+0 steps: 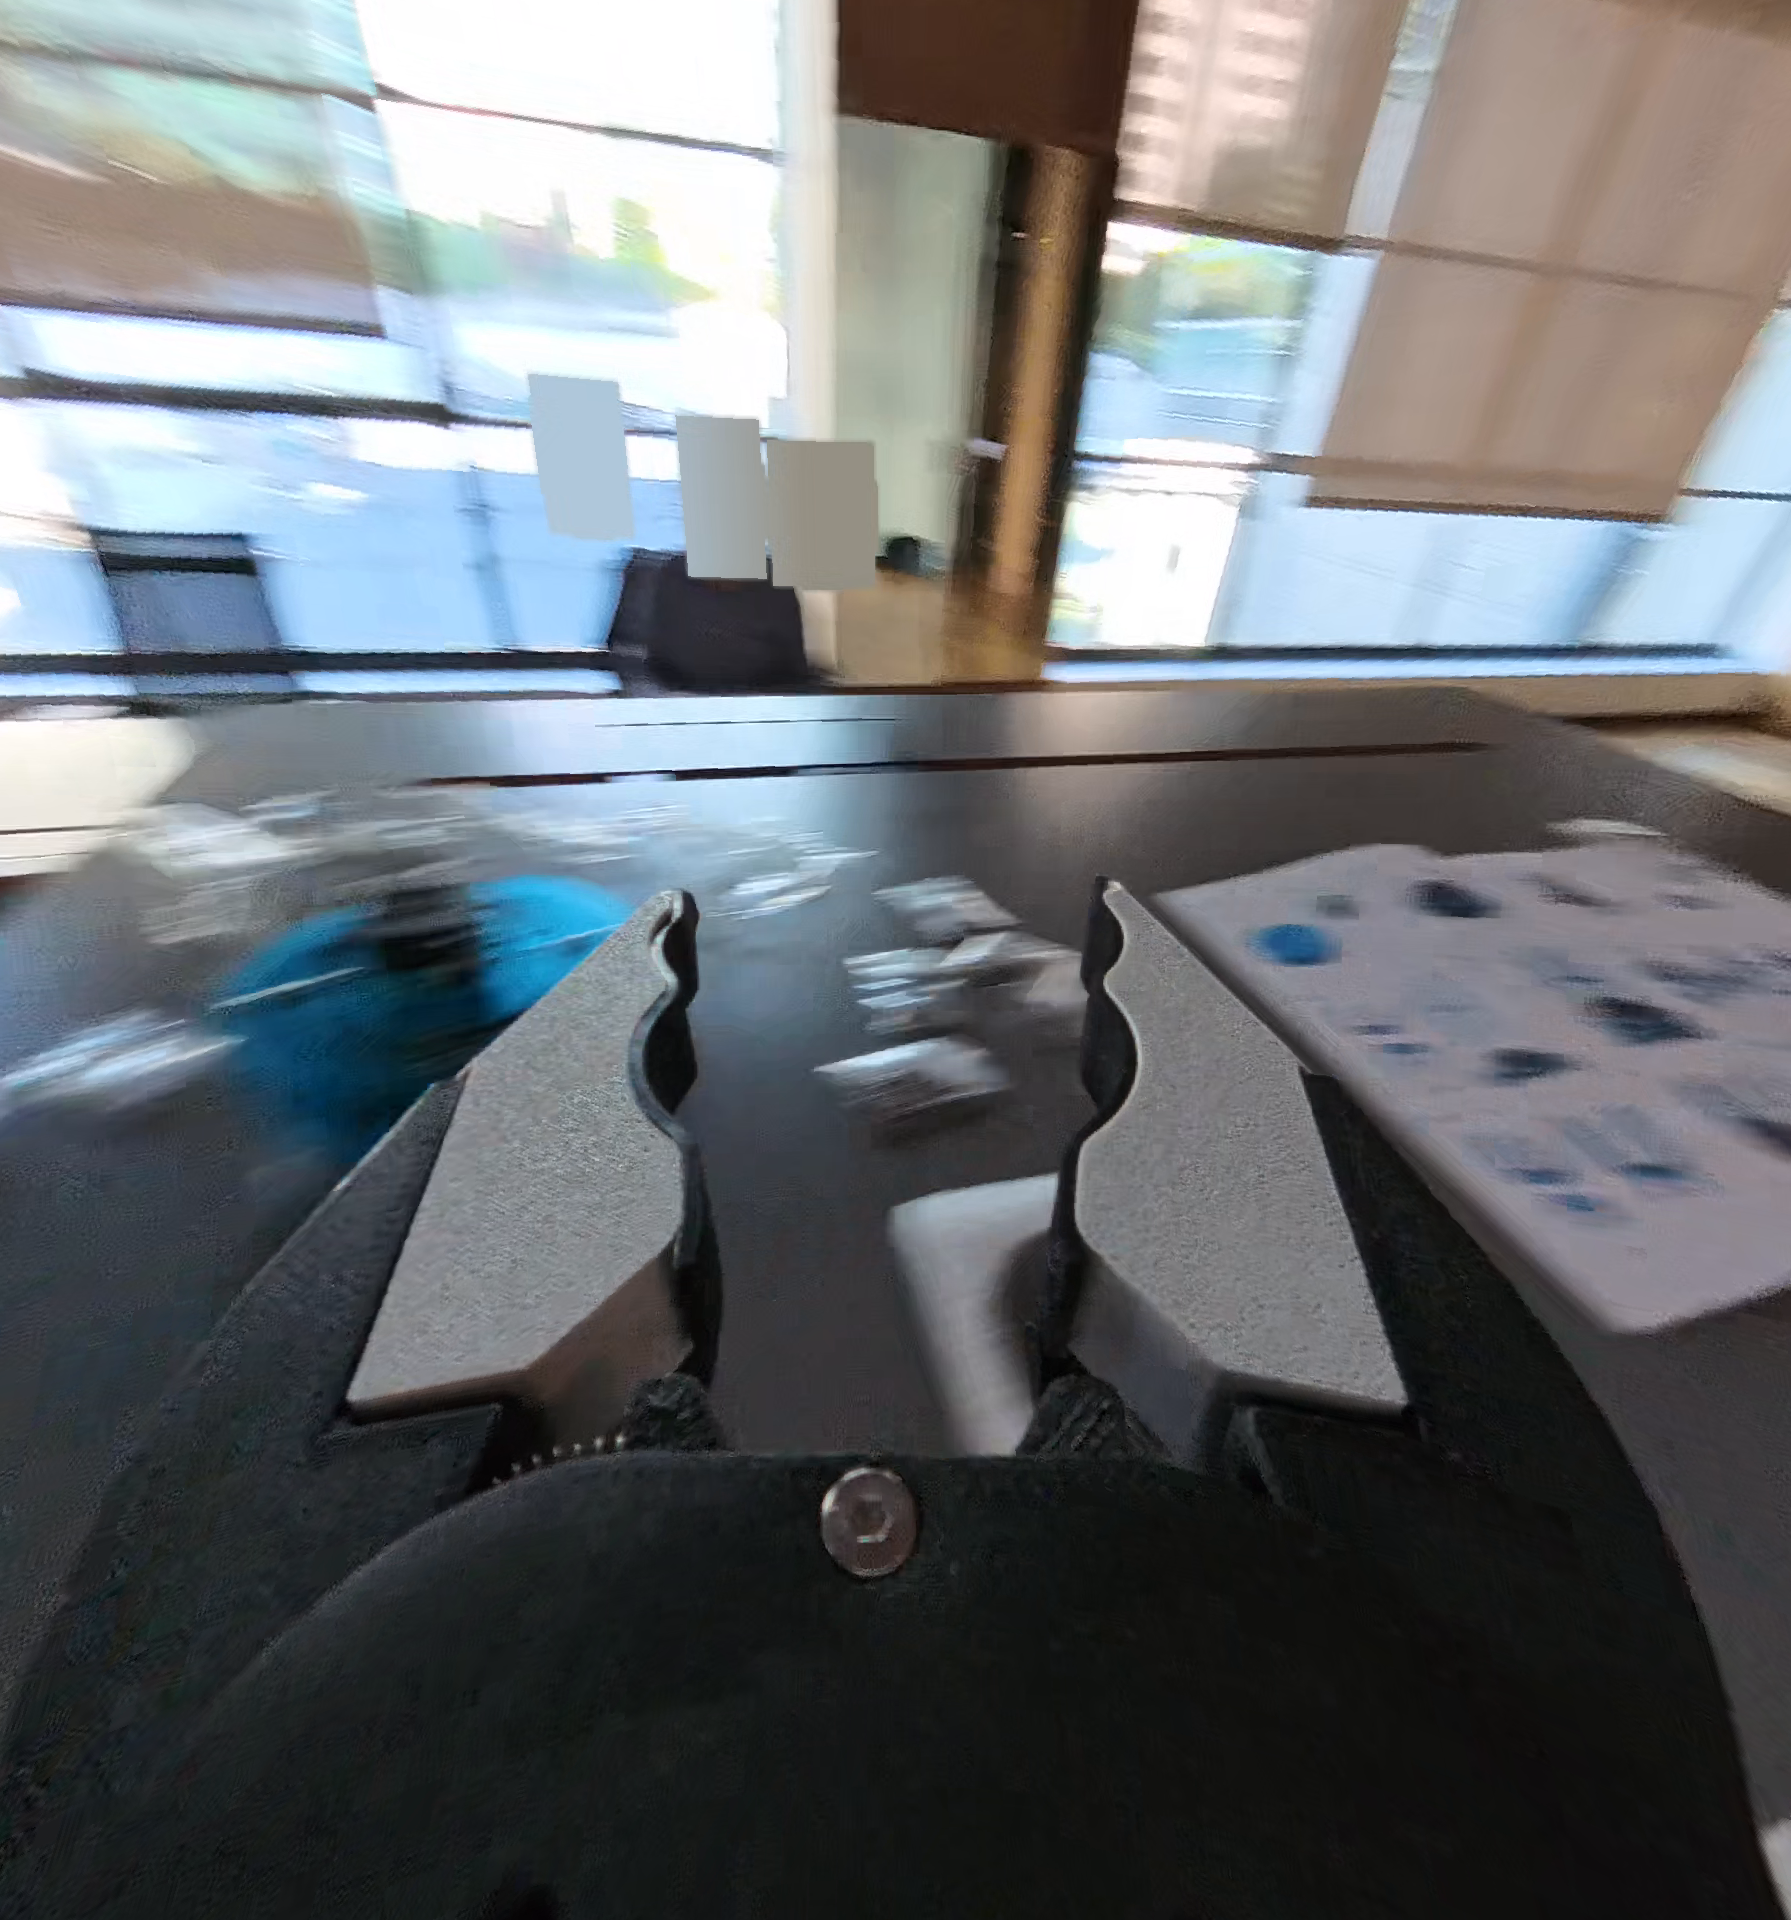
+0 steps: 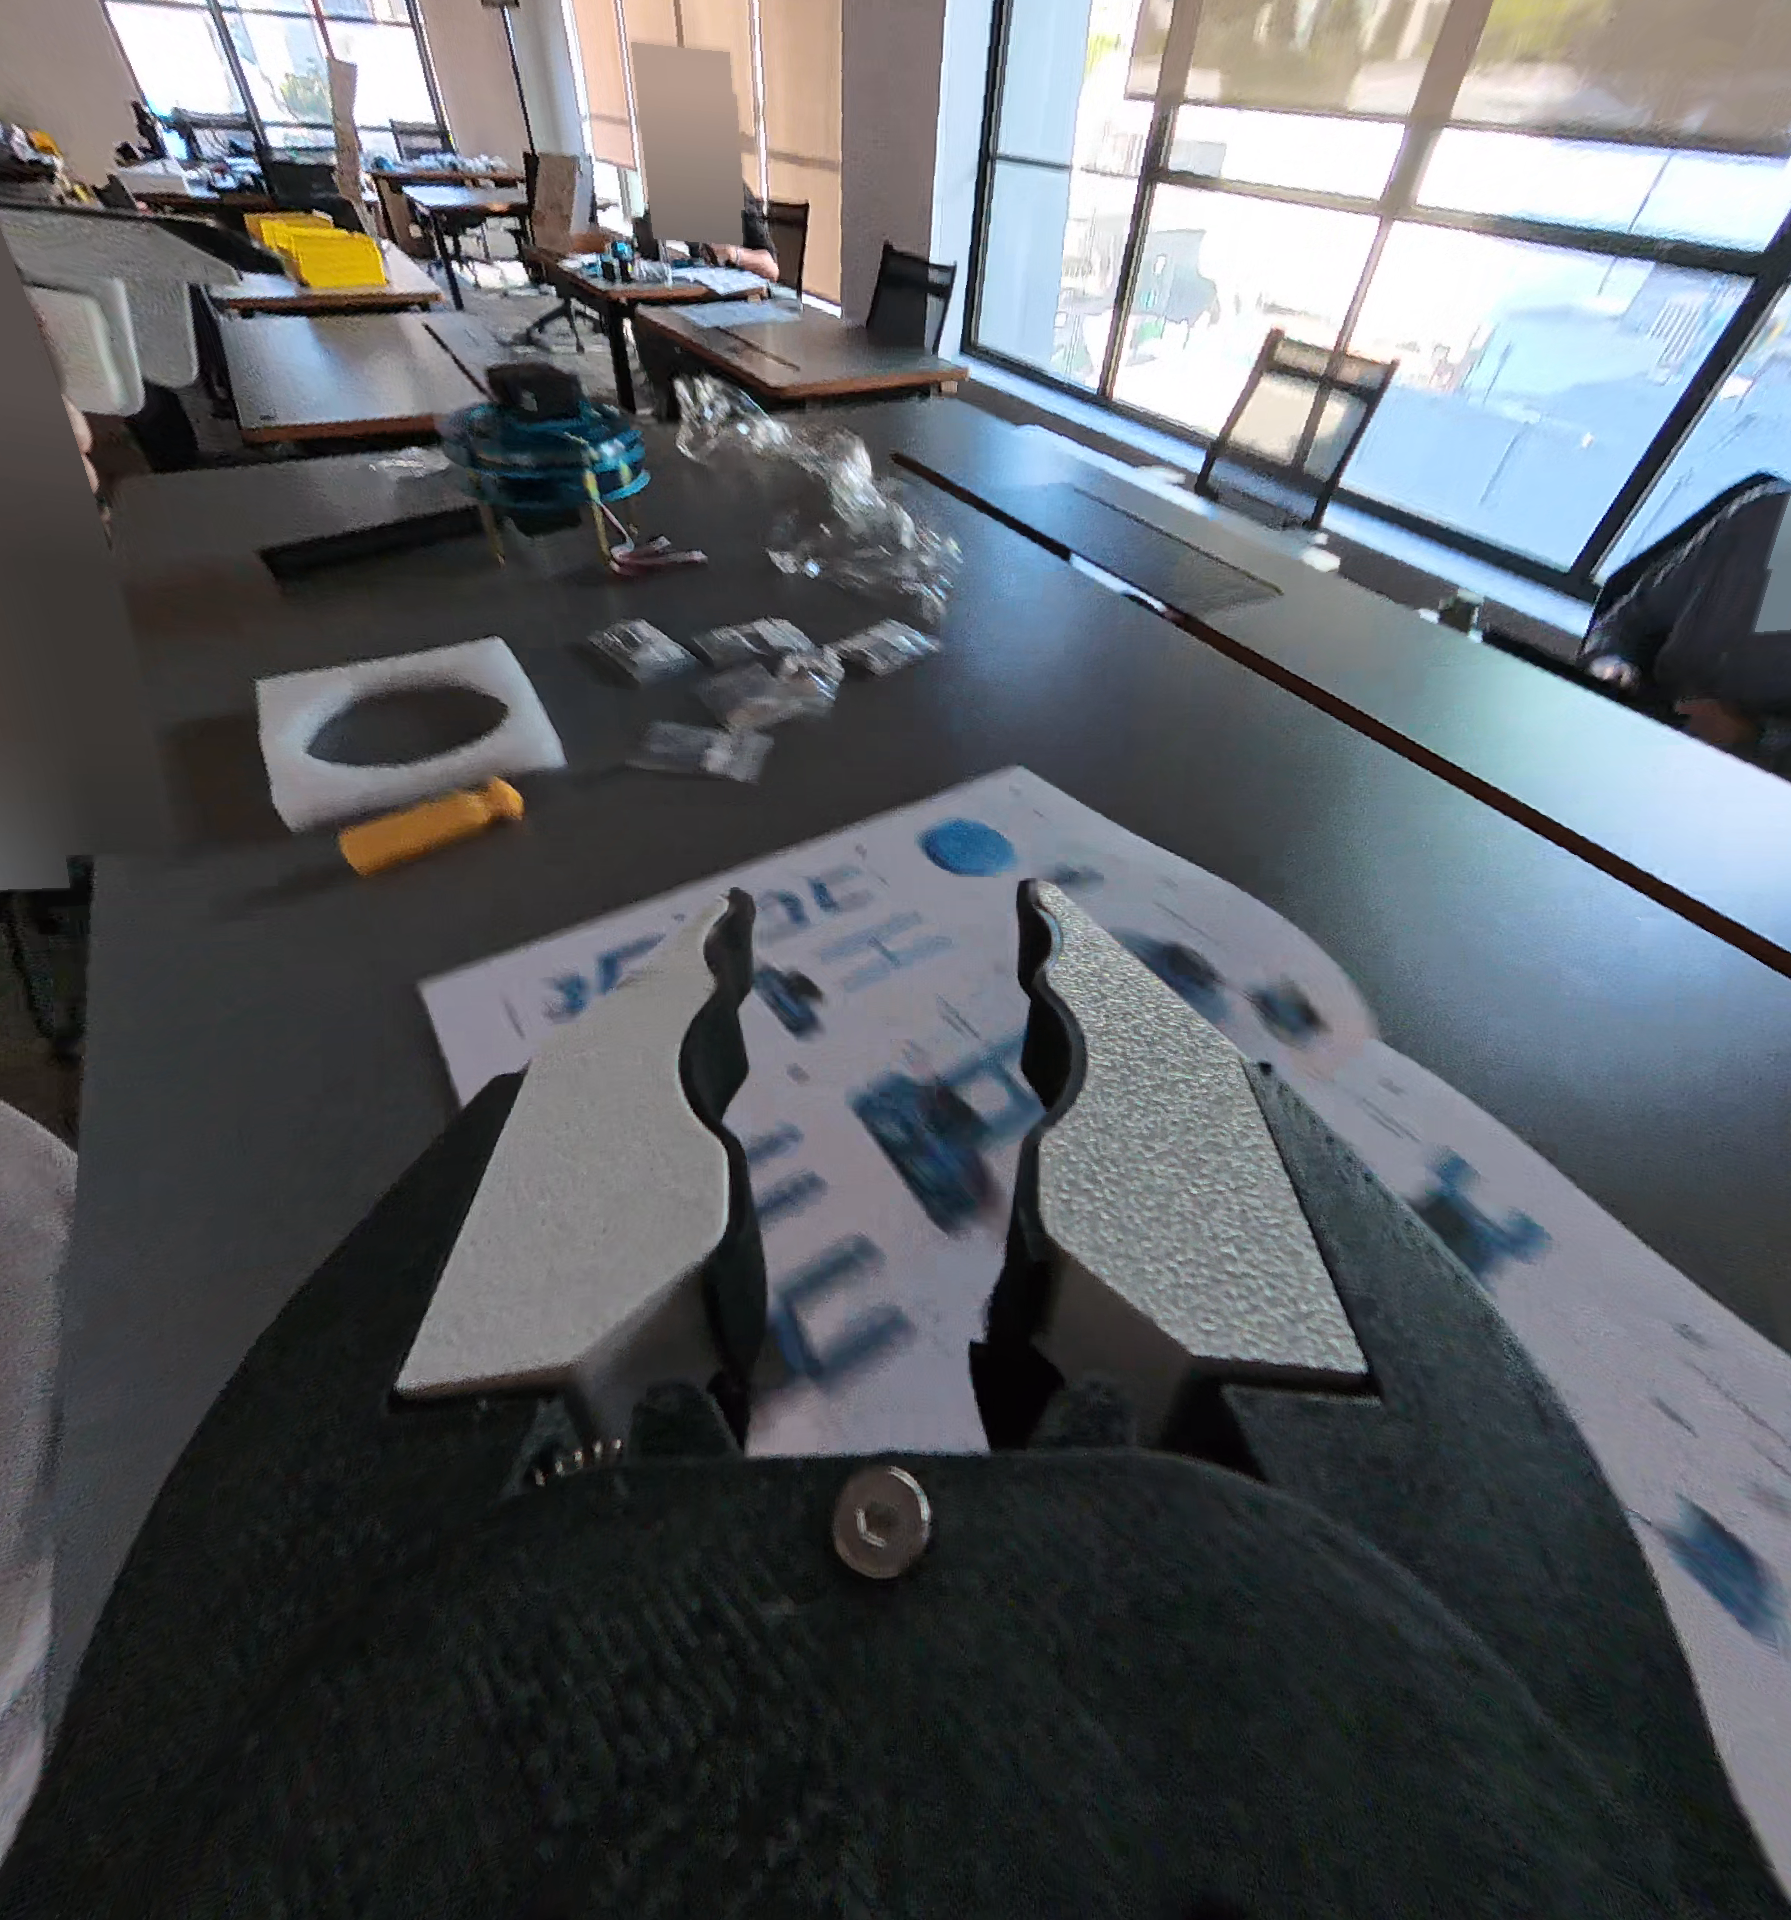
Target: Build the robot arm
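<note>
In the left wrist view, the left gripper [image 1: 891,914] is seen spread wide with nothing between its fingers, held above a dark table [image 1: 974,790]. The picture is heavily blurred. A white foam piece [image 1: 958,1288] lies just under the gap. Small clear packets [image 1: 932,997] are scattered ahead, a blue round device [image 1: 351,1018] sits to the left, and a printed sheet [image 1: 1556,1060] lies to the right.

In the right wrist view, the right gripper [image 2: 875,904] is likewise parted and empty, poised over the printed sheet [image 2: 1234,997]. Beyond it are a yellow tool [image 2: 429,826], a white foam frame [image 2: 403,727] with a round cutout, small packets [image 2: 745,675], crumpled clear plastic [image 2: 839,499] and the blue device [image 2: 548,447]. Nothing is gripped by either gripper; no item appears assembled or moved.
</note>
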`<move>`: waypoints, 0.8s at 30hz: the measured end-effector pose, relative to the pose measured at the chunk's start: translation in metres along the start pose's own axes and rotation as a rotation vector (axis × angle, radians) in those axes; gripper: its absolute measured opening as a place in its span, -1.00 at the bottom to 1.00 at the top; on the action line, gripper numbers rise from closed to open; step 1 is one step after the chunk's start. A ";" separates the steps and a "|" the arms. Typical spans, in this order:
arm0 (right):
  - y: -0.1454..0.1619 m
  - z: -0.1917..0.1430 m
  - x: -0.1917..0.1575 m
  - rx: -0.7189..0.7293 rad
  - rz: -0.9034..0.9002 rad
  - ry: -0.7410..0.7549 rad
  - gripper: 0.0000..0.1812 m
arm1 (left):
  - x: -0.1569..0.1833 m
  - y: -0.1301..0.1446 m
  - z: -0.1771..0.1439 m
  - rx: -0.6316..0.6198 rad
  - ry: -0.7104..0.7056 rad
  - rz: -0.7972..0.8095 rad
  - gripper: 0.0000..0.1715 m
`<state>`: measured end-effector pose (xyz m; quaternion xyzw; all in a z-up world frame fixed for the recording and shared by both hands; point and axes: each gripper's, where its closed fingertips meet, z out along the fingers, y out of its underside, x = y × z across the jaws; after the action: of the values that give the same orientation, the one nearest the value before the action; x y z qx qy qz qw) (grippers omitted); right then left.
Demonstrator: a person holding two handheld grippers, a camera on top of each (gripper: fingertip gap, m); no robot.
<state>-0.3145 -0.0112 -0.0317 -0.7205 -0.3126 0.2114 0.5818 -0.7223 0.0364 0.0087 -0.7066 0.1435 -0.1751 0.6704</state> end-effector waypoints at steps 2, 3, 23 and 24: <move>-0.009 0.041 -0.045 0.043 -0.005 0.024 -0.44 | -0.084 0.008 -0.039 0.029 -0.115 0.008 -0.15; -0.013 0.063 -0.063 0.064 0.012 0.042 -0.44 | -0.116 0.009 -0.050 0.046 -0.120 -0.008 -0.15; -0.034 0.185 -0.140 0.234 0.167 0.185 -0.53 | -0.223 0.023 -0.067 -0.005 0.185 -0.096 -0.21; -0.036 0.185 -0.141 0.243 0.173 0.177 -0.53 | -0.215 0.025 -0.062 -0.047 0.266 -0.100 -0.22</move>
<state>-0.5463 0.0254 -0.0482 -0.6848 -0.1692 0.2325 0.6696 -0.9420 0.0737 -0.0257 -0.6991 0.1998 -0.2968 0.6191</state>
